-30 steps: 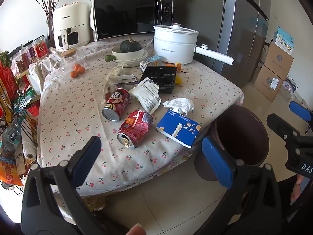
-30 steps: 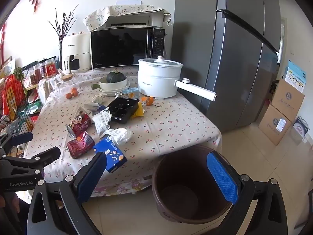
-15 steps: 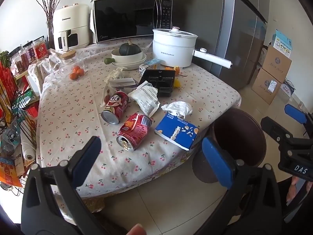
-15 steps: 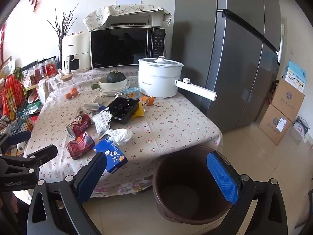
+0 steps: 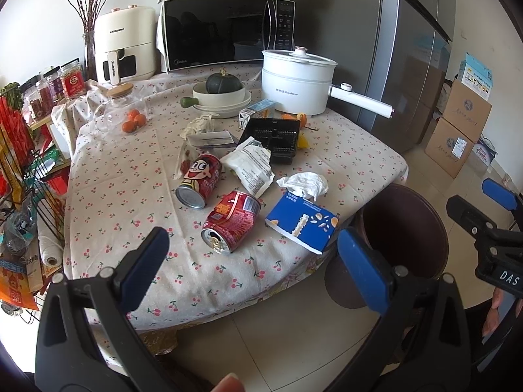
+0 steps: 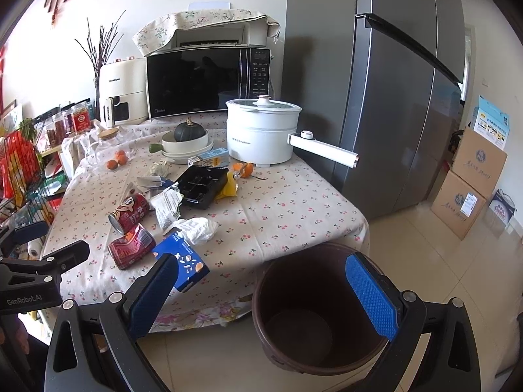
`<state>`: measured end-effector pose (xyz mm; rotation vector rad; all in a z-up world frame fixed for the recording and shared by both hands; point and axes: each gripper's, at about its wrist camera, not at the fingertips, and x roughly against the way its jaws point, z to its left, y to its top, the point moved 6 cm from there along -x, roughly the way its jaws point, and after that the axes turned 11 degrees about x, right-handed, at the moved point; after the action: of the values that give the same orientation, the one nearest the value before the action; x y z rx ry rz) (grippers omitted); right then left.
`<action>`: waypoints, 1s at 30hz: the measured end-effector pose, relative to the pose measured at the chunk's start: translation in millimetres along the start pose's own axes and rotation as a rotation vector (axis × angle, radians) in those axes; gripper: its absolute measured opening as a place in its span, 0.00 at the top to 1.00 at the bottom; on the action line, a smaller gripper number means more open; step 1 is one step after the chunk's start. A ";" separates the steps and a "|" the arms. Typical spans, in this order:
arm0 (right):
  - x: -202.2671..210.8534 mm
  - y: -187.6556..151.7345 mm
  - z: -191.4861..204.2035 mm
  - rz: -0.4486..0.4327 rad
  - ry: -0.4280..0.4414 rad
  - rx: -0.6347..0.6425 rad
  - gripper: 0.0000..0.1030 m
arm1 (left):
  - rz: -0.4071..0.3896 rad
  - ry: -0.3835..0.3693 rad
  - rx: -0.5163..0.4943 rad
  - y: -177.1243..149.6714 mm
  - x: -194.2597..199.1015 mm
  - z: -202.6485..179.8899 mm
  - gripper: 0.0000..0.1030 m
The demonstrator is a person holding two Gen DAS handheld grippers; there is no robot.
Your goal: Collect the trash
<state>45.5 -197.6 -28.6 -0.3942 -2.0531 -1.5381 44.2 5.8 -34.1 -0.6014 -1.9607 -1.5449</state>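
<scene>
Your left gripper (image 5: 251, 261) hovers off the near edge of a table (image 5: 124, 176) covered in a cherry-print cloth, its blue-padded fingers (image 5: 145, 263) spread wide with nothing between them. The trash lies on the cloth ahead of those fingers, well apart from them. Closest is a crushed red can (image 5: 232, 222) on its side, its open mouth facing you. Just right of it sits a blue carton (image 5: 302, 225), with a crumpled white tissue (image 5: 304, 184) touching its far edge. Behind the crushed can lies a second red can (image 5: 199, 181) with a cartoon face, beside a torn white wrapper (image 5: 253, 165) and a black plastic tray (image 5: 273, 138).

Your right gripper (image 6: 261, 290) is also wide open and holds nothing. It hangs over a brown bin (image 6: 322, 313) standing on the floor by the table's near right corner; the bin's mouth shows between the fingers.
</scene>
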 end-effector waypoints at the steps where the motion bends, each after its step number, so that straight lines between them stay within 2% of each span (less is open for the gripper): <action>1: 0.0 -0.5 -0.1 0.001 -0.001 0.000 0.00 | 0.000 -0.002 0.000 0.0 0.3 0.1 0.00; 30: -0.6 -1.3 5.1 0.004 0.008 0.007 0.00 | -0.029 -0.014 0.002 2.3 6.0 1.5 0.00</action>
<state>44.0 -193.1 -31.0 -0.3889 -2.0501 -1.5272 41.0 7.8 -28.6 -0.5866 -1.9891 -1.5600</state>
